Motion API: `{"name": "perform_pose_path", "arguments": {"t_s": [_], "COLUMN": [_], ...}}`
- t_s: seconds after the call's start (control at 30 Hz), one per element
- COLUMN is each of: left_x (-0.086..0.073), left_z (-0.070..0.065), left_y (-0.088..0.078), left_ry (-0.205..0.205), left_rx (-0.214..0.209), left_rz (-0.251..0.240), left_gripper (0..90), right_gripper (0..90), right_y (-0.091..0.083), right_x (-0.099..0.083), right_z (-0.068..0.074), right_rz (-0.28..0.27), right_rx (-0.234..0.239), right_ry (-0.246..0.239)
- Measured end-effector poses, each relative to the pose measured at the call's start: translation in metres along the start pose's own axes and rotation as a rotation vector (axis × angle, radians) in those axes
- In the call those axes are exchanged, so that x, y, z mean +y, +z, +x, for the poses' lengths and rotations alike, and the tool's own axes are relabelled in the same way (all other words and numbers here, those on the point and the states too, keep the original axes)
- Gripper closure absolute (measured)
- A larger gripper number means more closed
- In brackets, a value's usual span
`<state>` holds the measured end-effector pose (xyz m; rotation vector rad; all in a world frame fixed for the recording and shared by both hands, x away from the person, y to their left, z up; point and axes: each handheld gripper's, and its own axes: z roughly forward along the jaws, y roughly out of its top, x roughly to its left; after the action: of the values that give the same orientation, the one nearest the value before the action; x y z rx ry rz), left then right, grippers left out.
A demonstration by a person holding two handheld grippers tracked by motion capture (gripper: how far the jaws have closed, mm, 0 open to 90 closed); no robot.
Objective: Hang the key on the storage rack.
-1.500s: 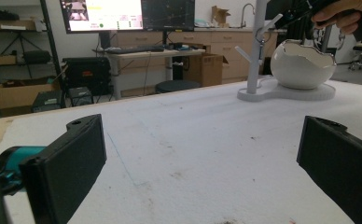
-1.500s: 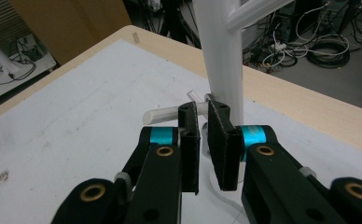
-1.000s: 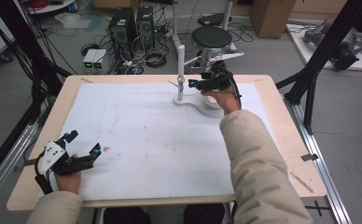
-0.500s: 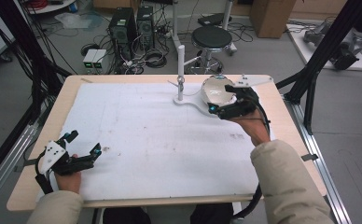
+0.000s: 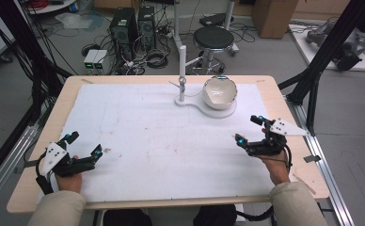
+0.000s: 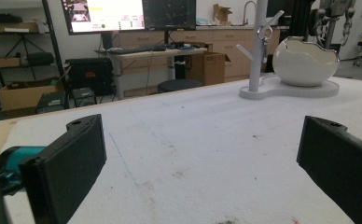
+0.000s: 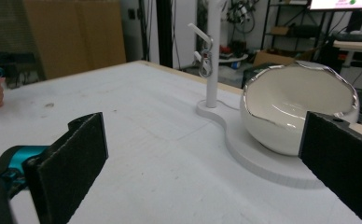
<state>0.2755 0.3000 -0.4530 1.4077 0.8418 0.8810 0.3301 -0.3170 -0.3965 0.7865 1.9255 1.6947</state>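
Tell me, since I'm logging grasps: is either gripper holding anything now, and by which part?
Nothing is held. The left gripper and right gripper both stand open over the bare table, apart from the bowl.

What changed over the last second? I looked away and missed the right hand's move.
The right gripper pulled back from the egg-shaped bowl on the white stand, coming toward the person and the table's right edge; its jaws are open and empty. The bowl stayed on the stand's base, and the left gripper stayed open at the near left.
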Motion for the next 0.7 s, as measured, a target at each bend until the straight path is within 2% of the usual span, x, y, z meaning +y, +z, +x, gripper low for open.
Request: {"name": "perform_pose_path", "arguments": {"t_s": [0.07, 0.1, 0.17, 0.23, 0.27, 0.37, 0.43, 0.57, 0.7], "left_x": [0.0, 0.0, 0.0, 0.0, 0.0, 0.0, 0.0, 0.0, 0.0], "left_z": [0.0, 0.0, 0.0, 0.0, 0.0, 0.0, 0.0, 0.001, 0.001], "left_y": [0.0, 0.0, 0.0, -0.001, 0.0, 0.0, 0.0, 0.0, 0.0], "left_ry": [-0.001, -0.006, -0.005, -0.004, -0.004, -0.006, -0.005, -0.006, -0.007], "left_rx": [0.0, 0.0, -0.001, 0.0, 0.0, 0.001, -0.001, -0.001, -0.001], "left_rz": [-0.002, -0.007, -0.006, -0.007, -0.007, -0.007, -0.006, -0.003, -0.002], "left_gripper": [1.7, 1.7, 1.7, 1.7, 1.7, 1.7, 1.7, 1.7, 1.8], "right_gripper": [0.4, 0.4, 0.3, 0.4, 0.3, 0.4, 0.3, 0.4, 0.4], "right_y": [-0.006, -0.006, -0.01, -0.01, -0.009, -0.007, -0.006, -0.007, -0.008], "right_x": [-0.013, -0.013, -0.029, -0.034, -0.042, -0.053, -0.055, -0.055, -0.056], "right_z": [-0.001, -0.001, -0.001, -0.001, 0.0, 0.001, 0.002, 0.001, 0.001], "right_rz": [-0.032, -0.032, -0.049, -0.045, -0.041, -0.053, -0.053, -0.065, -0.08], "right_rx": [-0.027, -0.027, -0.052, -0.051, -0.055, -0.052, -0.065, -0.06, -0.066], "right_ry": [0.0, 0.0, -0.011, -0.015, -0.019, 0.001, 0.01, 0.027, 0.024]}}
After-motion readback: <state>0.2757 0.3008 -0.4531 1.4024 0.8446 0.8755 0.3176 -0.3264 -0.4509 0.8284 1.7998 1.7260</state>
